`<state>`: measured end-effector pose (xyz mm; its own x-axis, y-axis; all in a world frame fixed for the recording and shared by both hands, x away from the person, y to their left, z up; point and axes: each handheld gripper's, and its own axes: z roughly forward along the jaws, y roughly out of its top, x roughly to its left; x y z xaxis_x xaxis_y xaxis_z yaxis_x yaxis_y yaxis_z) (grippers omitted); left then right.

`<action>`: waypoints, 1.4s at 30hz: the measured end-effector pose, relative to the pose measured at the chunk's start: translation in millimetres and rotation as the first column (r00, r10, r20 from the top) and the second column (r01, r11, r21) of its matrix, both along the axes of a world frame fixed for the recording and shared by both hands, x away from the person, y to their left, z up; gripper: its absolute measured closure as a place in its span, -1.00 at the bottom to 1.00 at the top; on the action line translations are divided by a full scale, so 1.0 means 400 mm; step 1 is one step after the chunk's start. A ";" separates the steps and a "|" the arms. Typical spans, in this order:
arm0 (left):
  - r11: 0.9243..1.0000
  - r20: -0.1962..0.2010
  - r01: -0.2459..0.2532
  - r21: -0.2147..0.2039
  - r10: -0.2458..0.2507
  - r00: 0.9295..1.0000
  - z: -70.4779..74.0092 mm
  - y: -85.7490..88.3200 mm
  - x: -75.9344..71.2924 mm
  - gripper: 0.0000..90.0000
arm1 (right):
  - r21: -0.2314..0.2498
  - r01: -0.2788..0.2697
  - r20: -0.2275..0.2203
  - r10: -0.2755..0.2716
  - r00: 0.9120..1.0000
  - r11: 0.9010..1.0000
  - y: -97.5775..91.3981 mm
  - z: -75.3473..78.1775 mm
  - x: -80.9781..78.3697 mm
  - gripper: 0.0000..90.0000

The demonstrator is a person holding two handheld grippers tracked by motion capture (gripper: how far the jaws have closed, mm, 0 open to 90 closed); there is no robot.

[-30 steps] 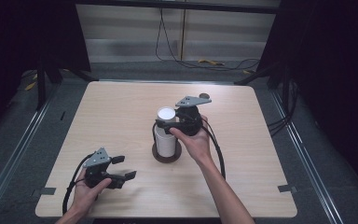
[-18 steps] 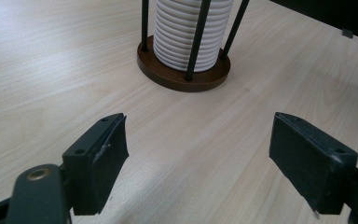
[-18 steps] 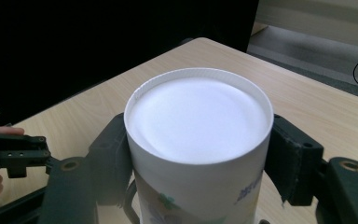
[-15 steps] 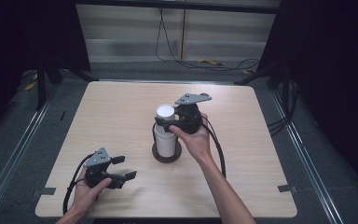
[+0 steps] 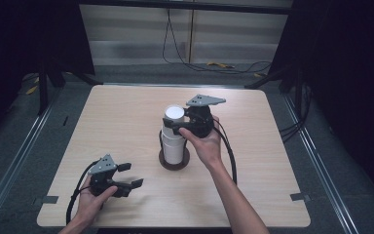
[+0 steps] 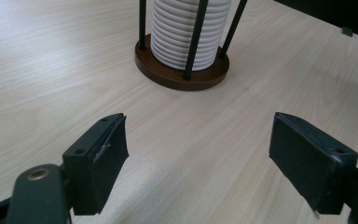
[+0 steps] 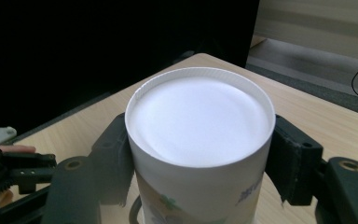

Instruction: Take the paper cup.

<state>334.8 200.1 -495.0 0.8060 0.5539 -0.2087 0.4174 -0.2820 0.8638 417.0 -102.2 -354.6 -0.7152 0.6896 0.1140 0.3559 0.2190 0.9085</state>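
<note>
A stack of white paper cups [image 5: 174, 146] stands upside down in a holder with a round brown base [image 5: 168, 165] and thin black rods. My right gripper [image 5: 174, 126] reaches in from the right at the top of the stack. In the right gripper view its jaws have just been closing, and the pads press both sides of the top cup [image 7: 200, 116], which shows a small printed pattern. My left gripper [image 5: 132, 175] rests open on the table at the front left, nothing between its jaws [image 6: 198, 158], facing the cup stack [image 6: 189, 32] and the holder base [image 6: 182, 77].
The light wooden table [image 5: 272, 161] has bare surface all around the holder. Cables trail from both grippers across it. A grey floor with rails and loose cables lies beyond the far edge, and dark curtains hang at both sides.
</note>
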 end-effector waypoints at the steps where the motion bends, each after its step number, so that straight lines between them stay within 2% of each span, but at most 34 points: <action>1: 1.000 0.000 0.002 -0.001 -0.002 1.000 0.000 0.000 0.000 -0.57 | -0.001 0.000 0.002 0.000 1.000 1.000 0.001 0.004 -0.001 -0.26; 9: 1.000 -0.002 -0.006 -0.005 0.006 1.000 -0.002 -0.002 0.002 -0.56 | 0.025 0.002 0.018 -0.002 1.000 1.000 0.006 0.020 -0.009 -0.25; 14: 1.000 -0.024 -0.007 -0.020 0.007 1.000 -0.003 0.001 0.007 -0.60 | 0.058 0.003 0.026 -0.004 1.000 0.998 -0.001 0.034 -0.012 -0.25; 17: 1.000 -0.034 0.000 -0.027 -0.001 0.999 -0.003 0.001 0.008 -0.61 | 0.060 0.000 0.025 -0.002 1.000 0.998 -0.003 0.037 -0.013 -0.25; 22: 1.000 -0.023 0.010 -0.012 -0.010 1.000 -0.001 -0.003 0.006 -0.61 | 0.086 -0.002 0.030 -0.001 1.000 0.996 -0.014 0.048 -0.018 -0.25; 28: 1.000 -0.029 0.008 -0.026 -0.009 1.000 0.004 -0.007 0.005 -0.61 | 0.104 -0.008 0.040 0.004 0.999 0.995 -0.017 0.059 -0.023 -0.25; 31: 1.000 -0.020 0.011 -0.018 -0.012 1.000 0.006 -0.007 0.003 -0.61 | 0.110 -0.010 0.045 0.005 0.999 0.994 -0.015 0.064 -0.025 -0.25; 34: 1.000 -0.008 -0.011 -0.012 0.011 1.000 0.008 -0.004 0.003 -0.61 | 0.111 -0.008 0.044 0.003 0.999 0.994 -0.018 0.066 -0.026 -0.24; 36: 0.999 -0.013 -0.021 -0.029 0.020 1.000 0.010 0.000 0.005 -0.61 | 0.119 -0.009 0.044 0.004 0.999 0.993 -0.022 0.068 -0.026 -0.24; 42: 0.999 -0.014 -0.019 -0.036 0.018 1.000 0.016 0.002 0.006 -0.61 | 0.126 0.005 0.053 -0.011 0.999 0.992 -0.034 0.077 -0.030 -0.24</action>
<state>337.2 200.8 -488.5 0.7927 0.5604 -0.2401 0.4343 -0.2426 0.8675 405.2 -115.7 -323.7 -0.7169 0.6780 0.1621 0.3077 0.0991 0.9463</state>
